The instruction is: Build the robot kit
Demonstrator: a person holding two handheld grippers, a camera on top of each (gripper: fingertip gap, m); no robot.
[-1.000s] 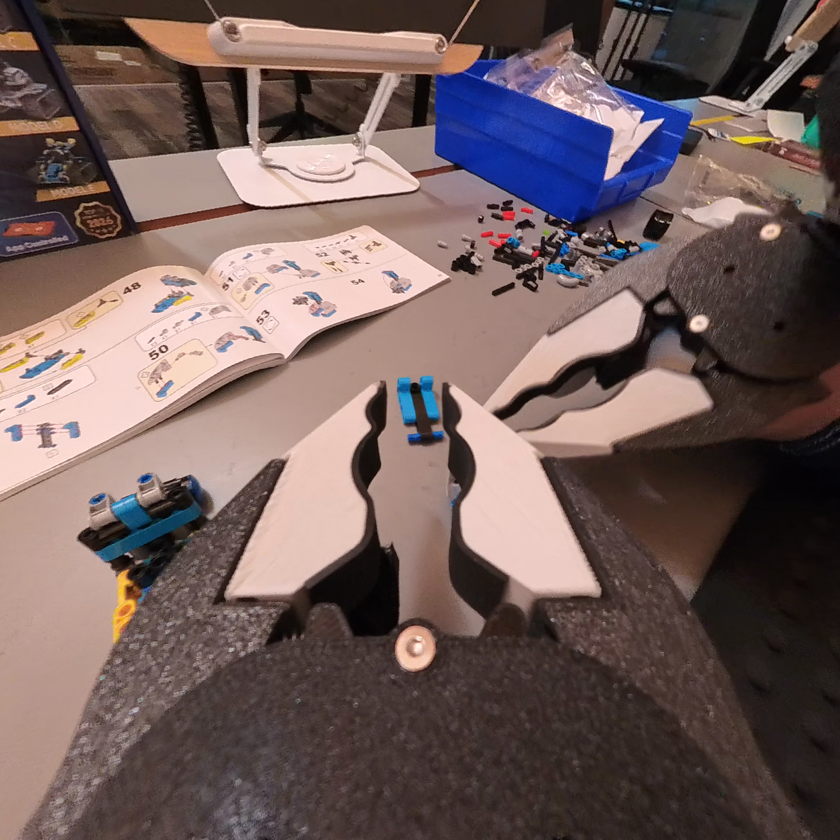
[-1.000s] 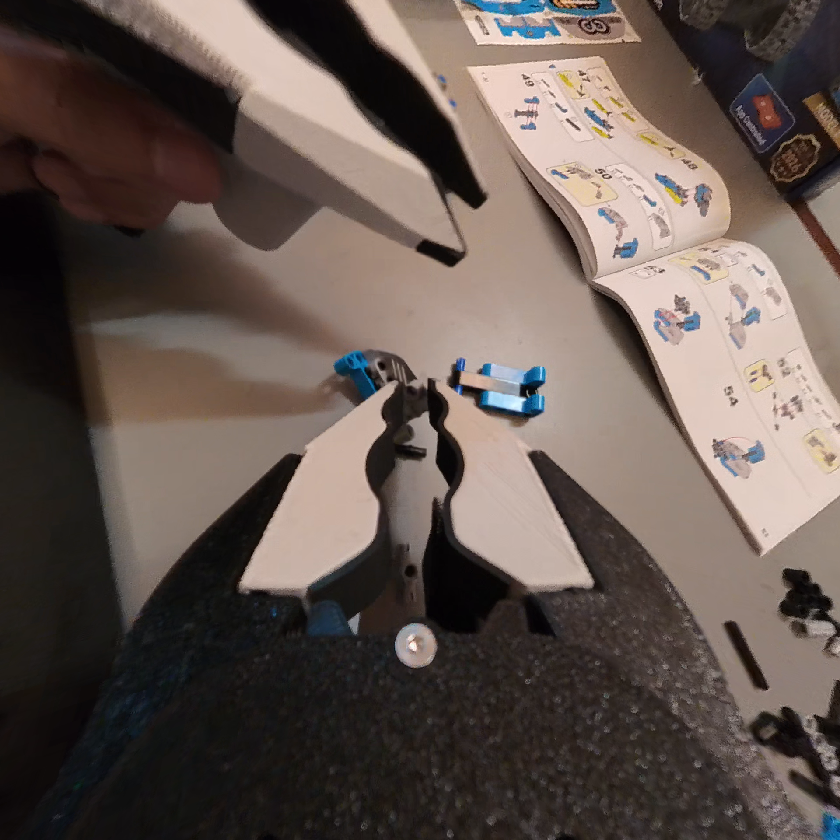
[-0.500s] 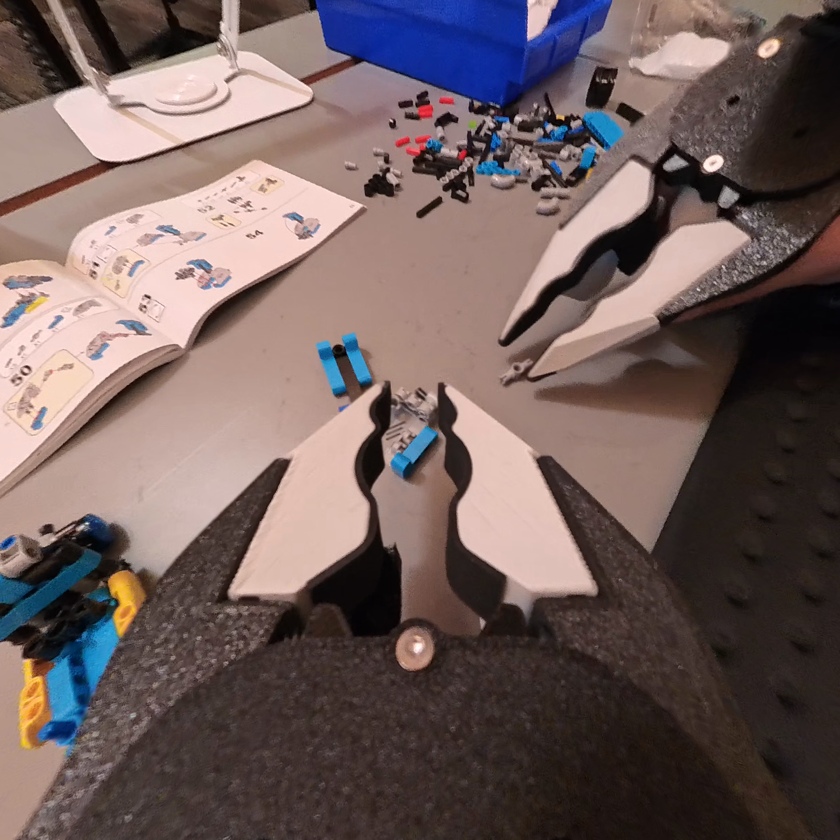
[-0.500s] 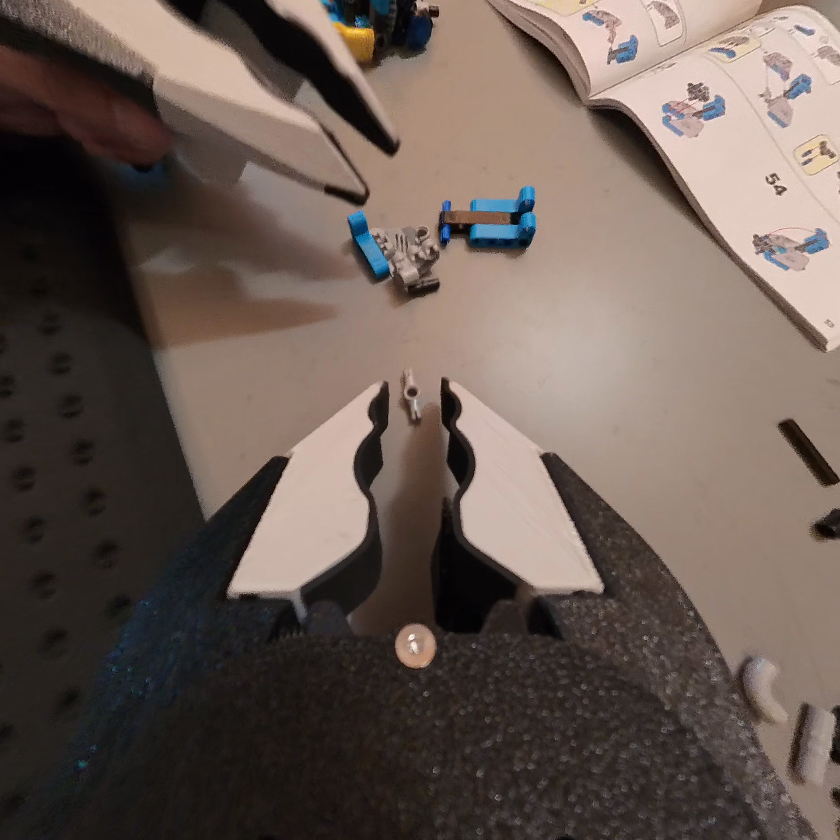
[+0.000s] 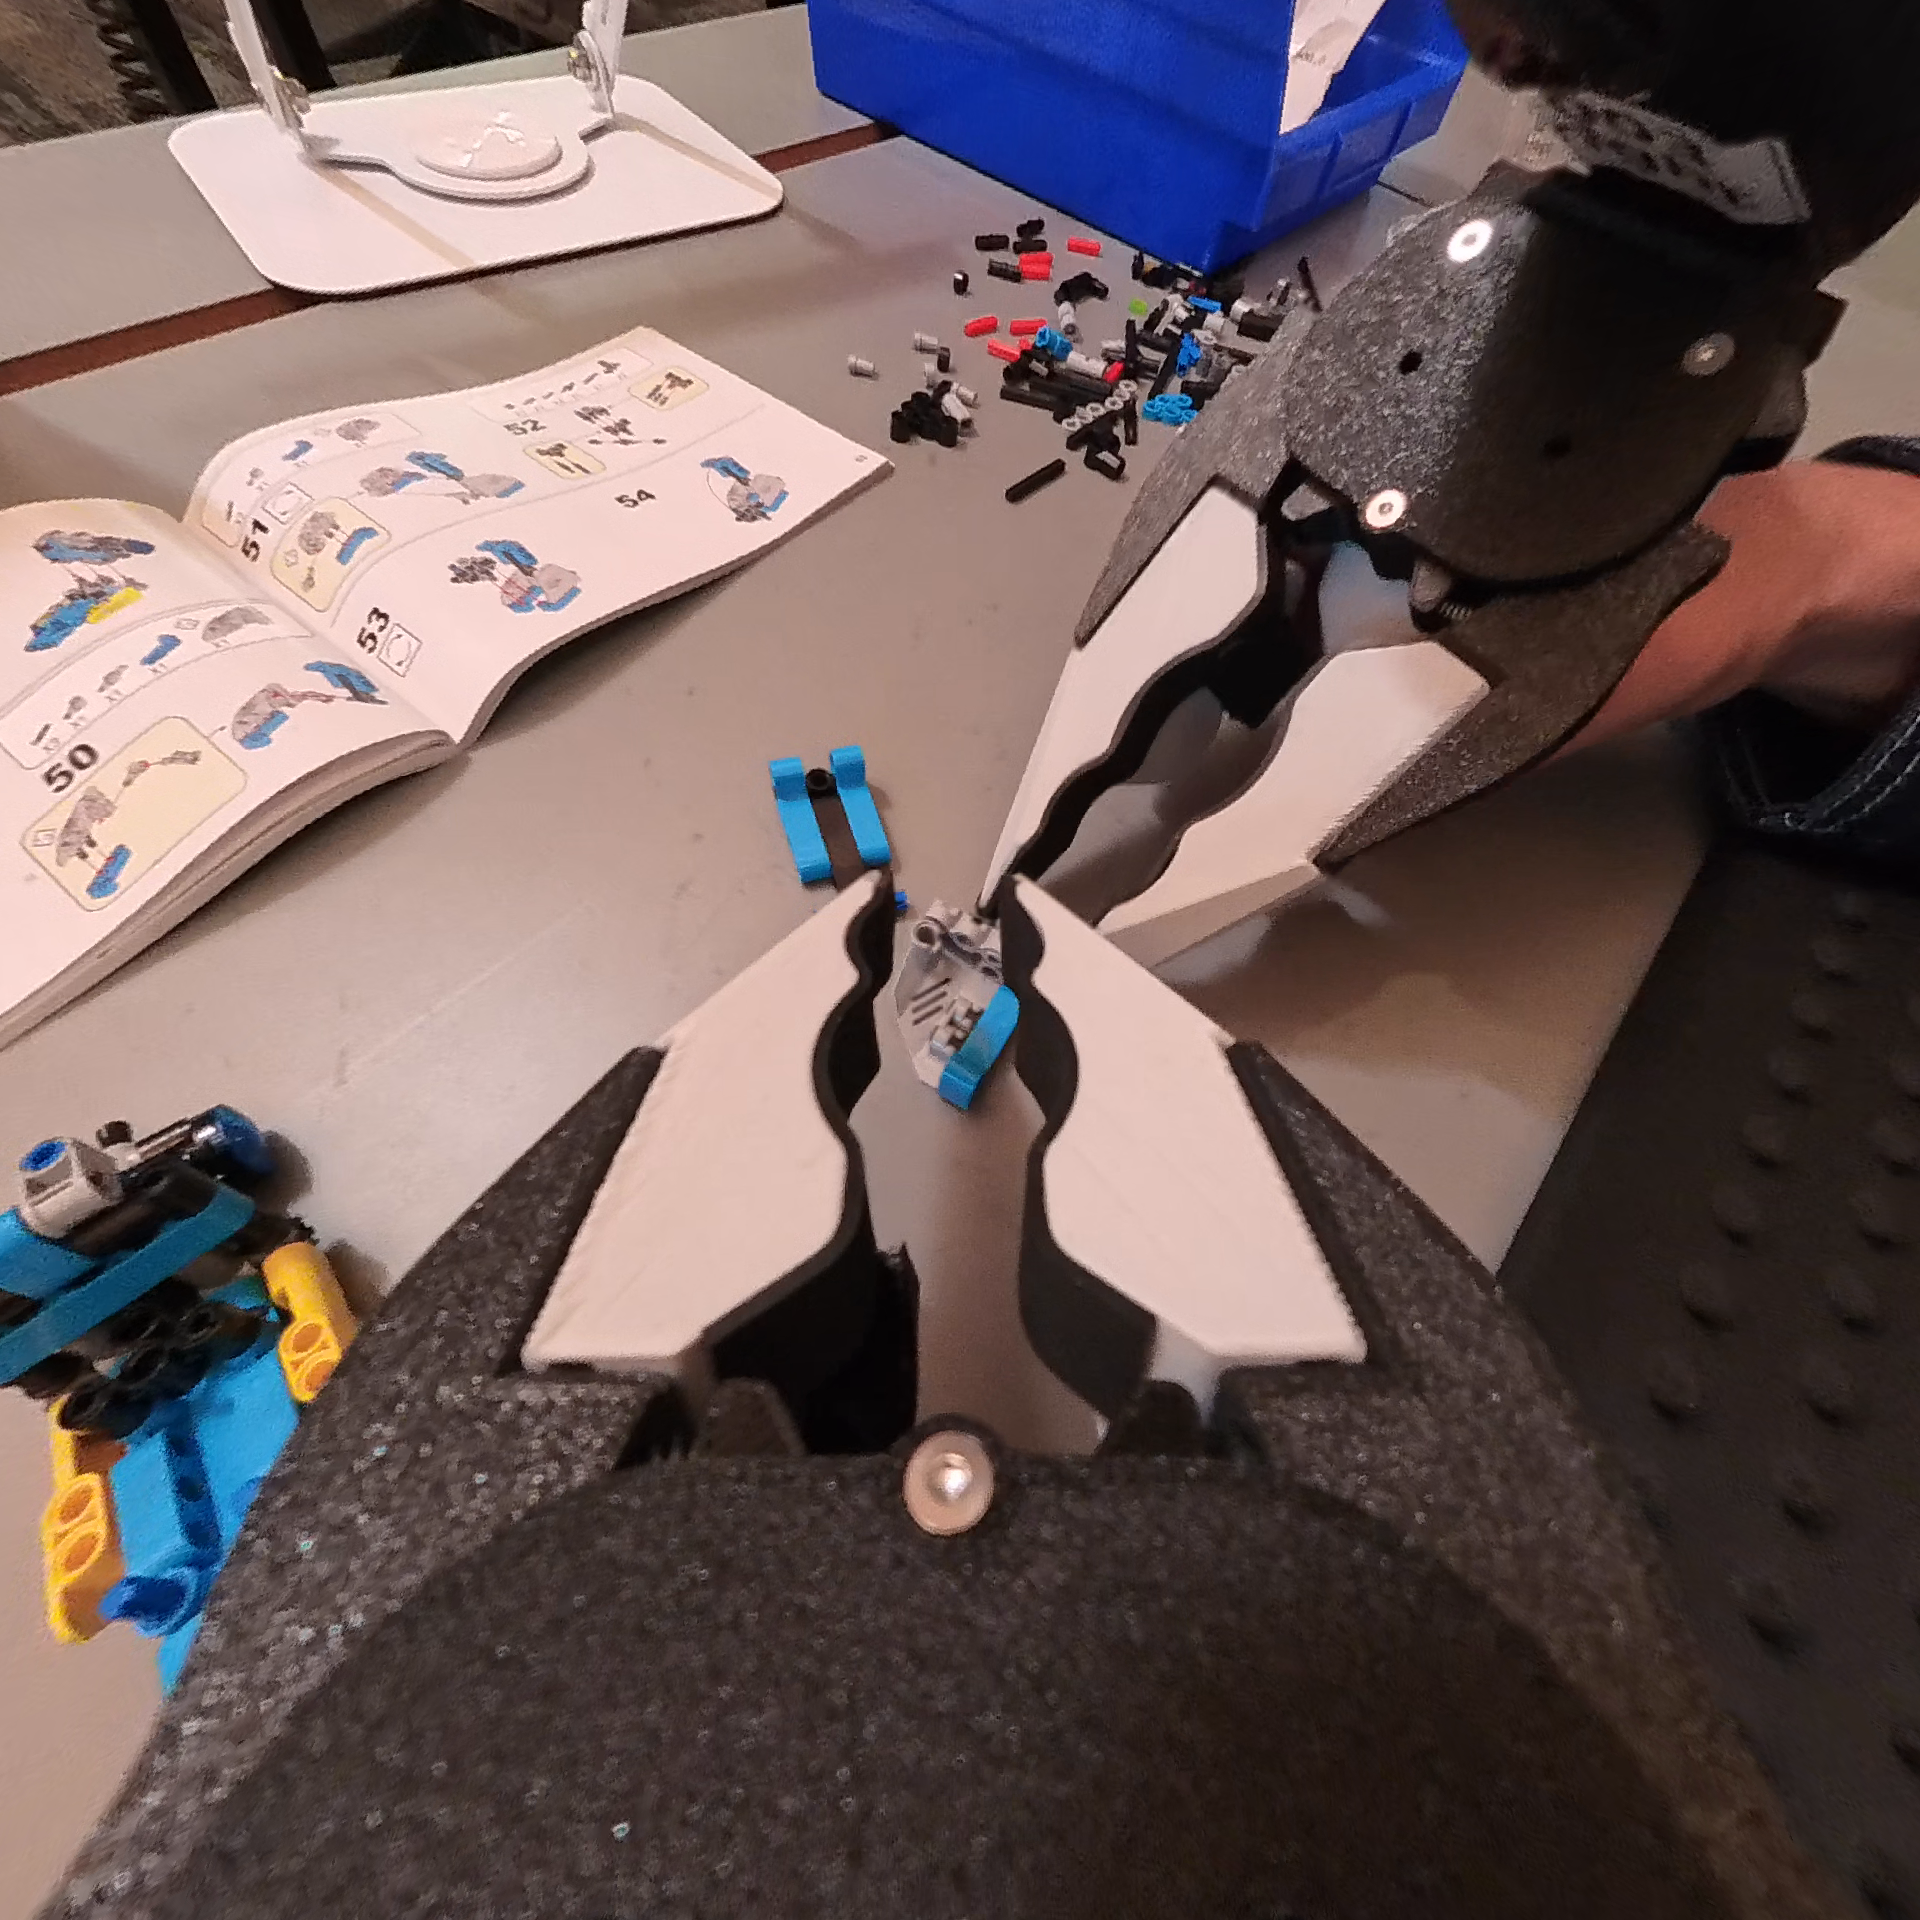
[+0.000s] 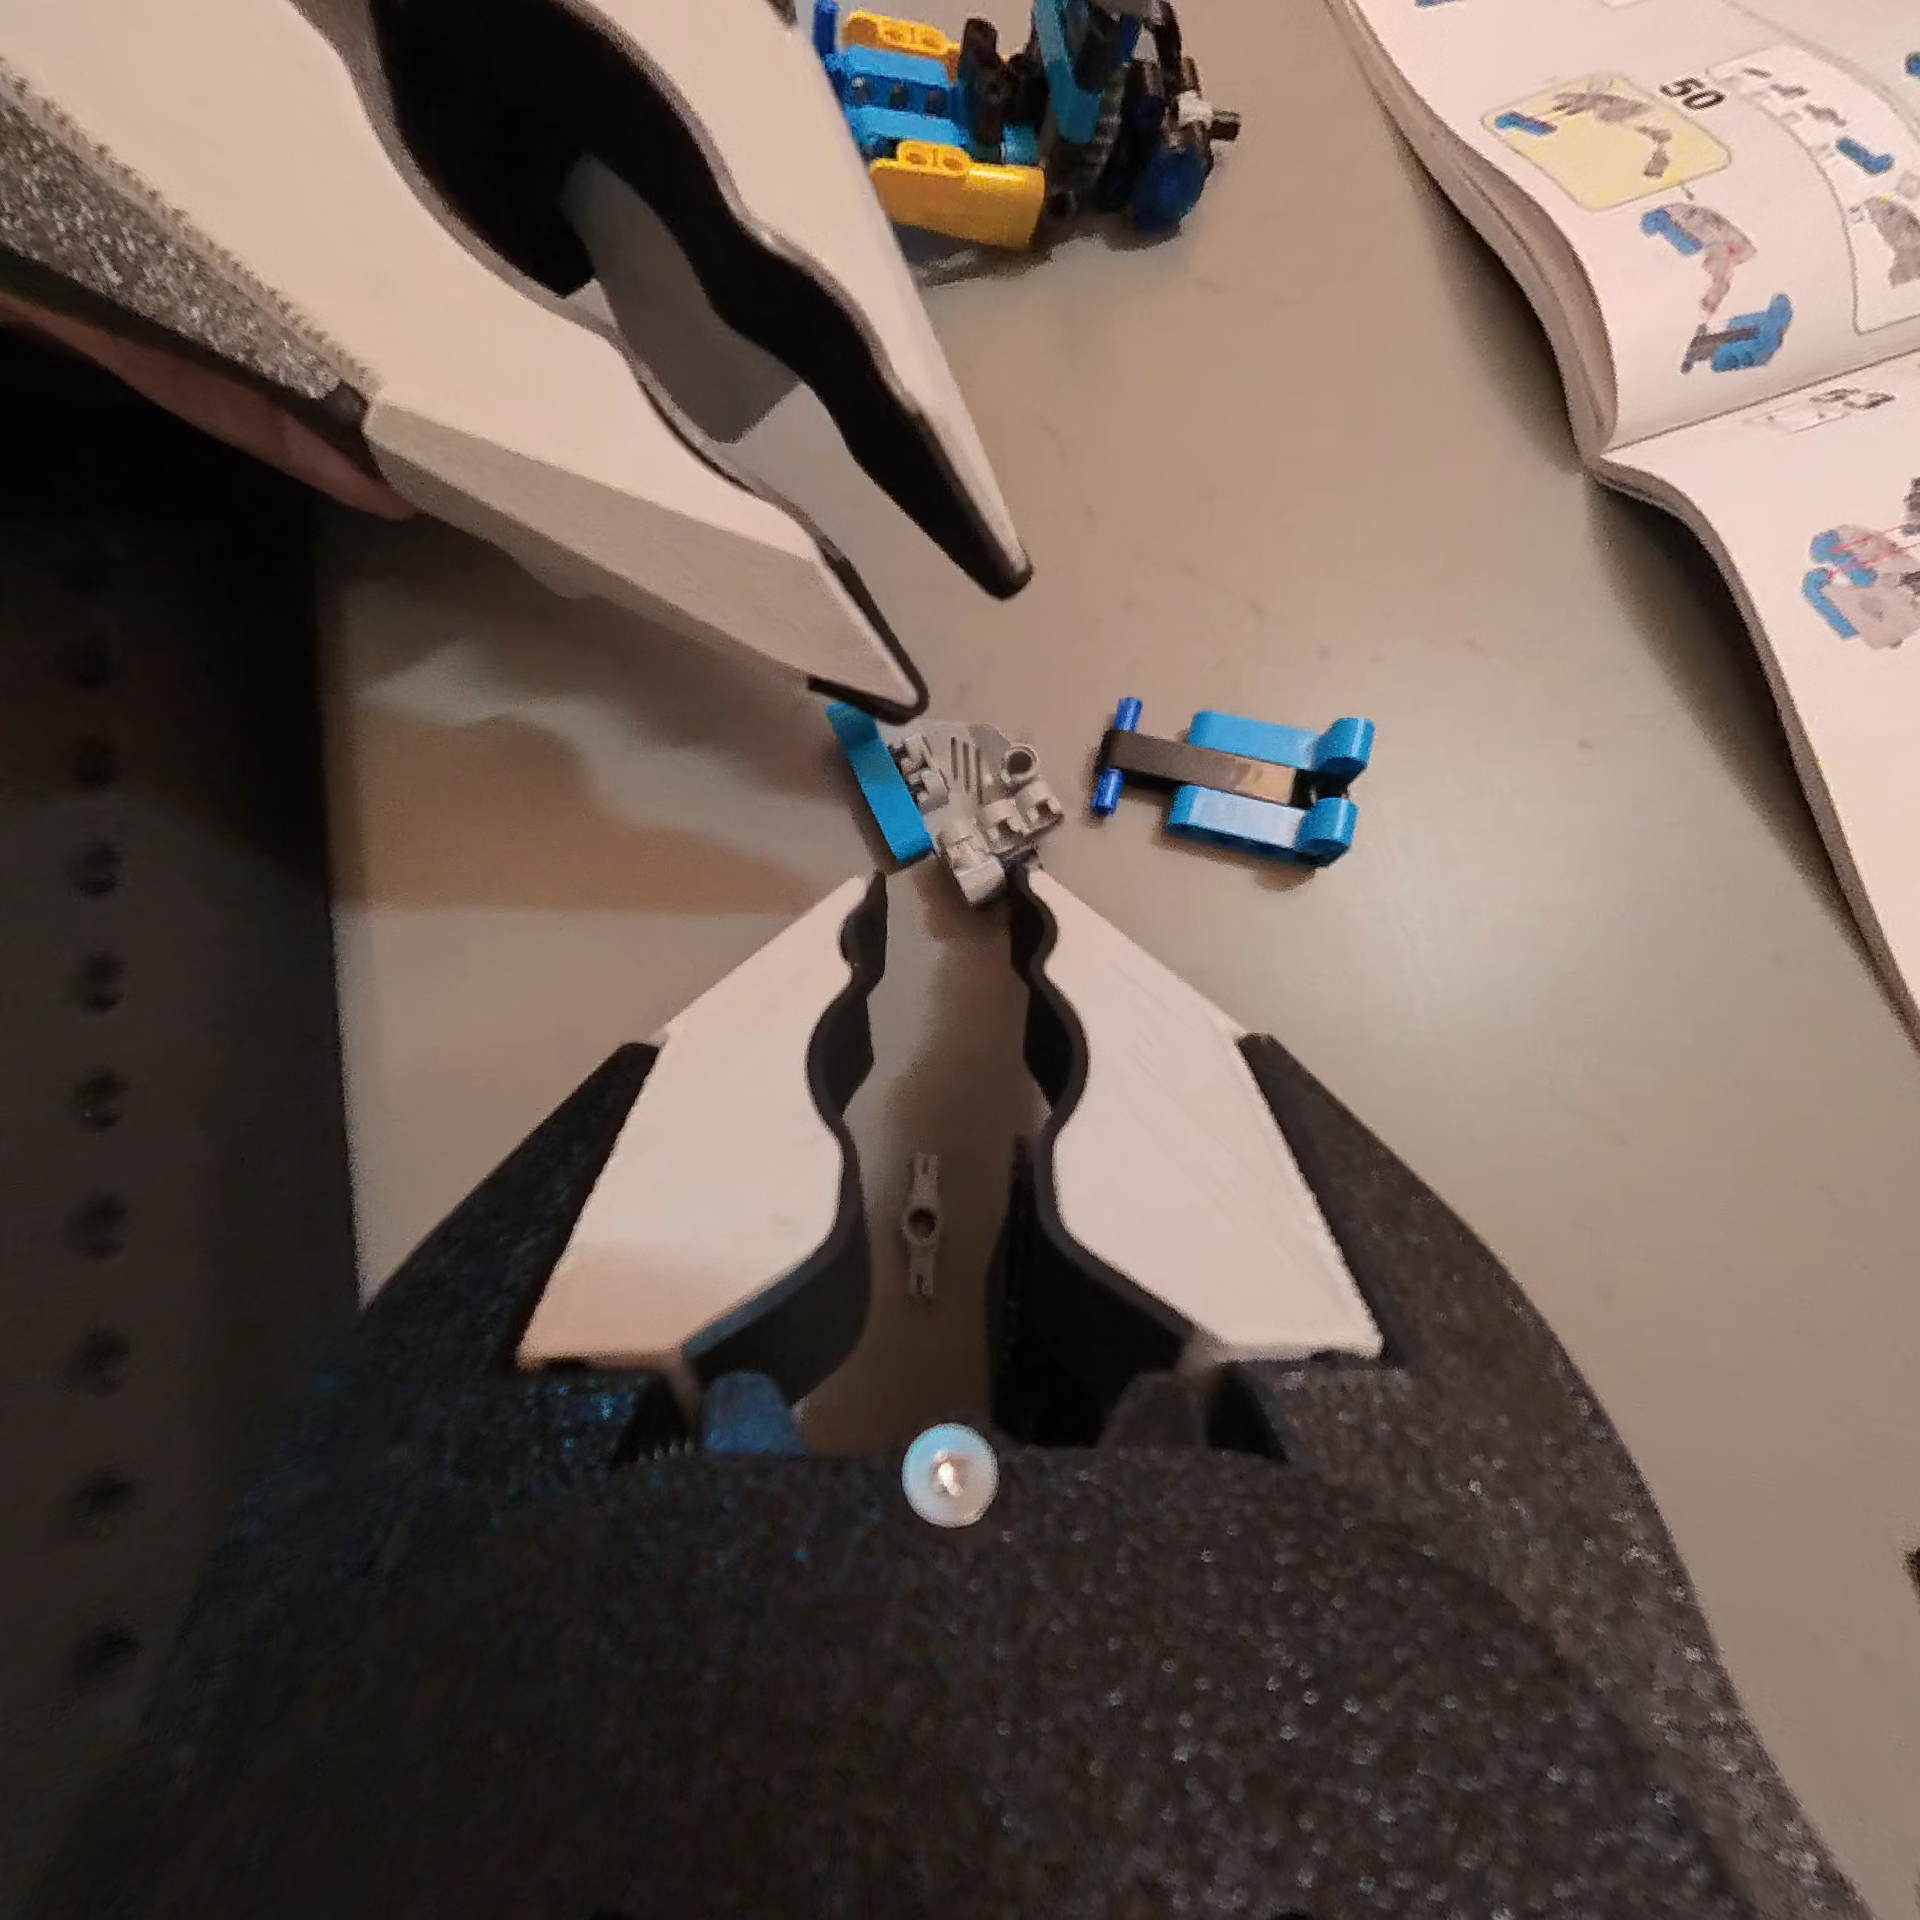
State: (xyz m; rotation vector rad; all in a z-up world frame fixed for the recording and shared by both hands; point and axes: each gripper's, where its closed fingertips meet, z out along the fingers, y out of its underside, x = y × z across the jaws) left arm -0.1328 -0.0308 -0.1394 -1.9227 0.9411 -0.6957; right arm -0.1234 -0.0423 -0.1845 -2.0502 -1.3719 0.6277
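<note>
I have a small grey and blue block piece (image 5: 958, 1006) lying on the grey table (image 5: 540, 935), and it sits inside the mouth of my left gripper (image 5: 948, 902), between the two jaws and a little behind their tips. Those jaws stand apart, not closed on it; whether the blue end brushes the right-hand jaw I cannot tell. My right gripper (image 6: 948, 883) comes at the same piece from the other side with its jaws also apart and empty, their tips right at the grey end of the piece, close enough that one may be touching. Deeper in the right gripper's mouth, between the jaws and near their root, a thin grey pin (image 6: 921, 1226) lies loose on the table. Just beyond the left jaw tips lies a second small part, two blue beams joined by a black strip (image 5: 831, 810), apart from the grey piece. Out to the left of my left gripper stands a larger blue, yellow and black model (image 5: 145, 1351). Farther ahead are an open instruction booklet (image 5: 395, 582), a scatter of tiny loose parts (image 5: 1081, 353), a blue bin (image 5: 1091, 114) and a white stand base (image 5: 468, 177). As far as I can see, nothing is gripped or lifted yet, and the small parts lie unjoined.
</note>
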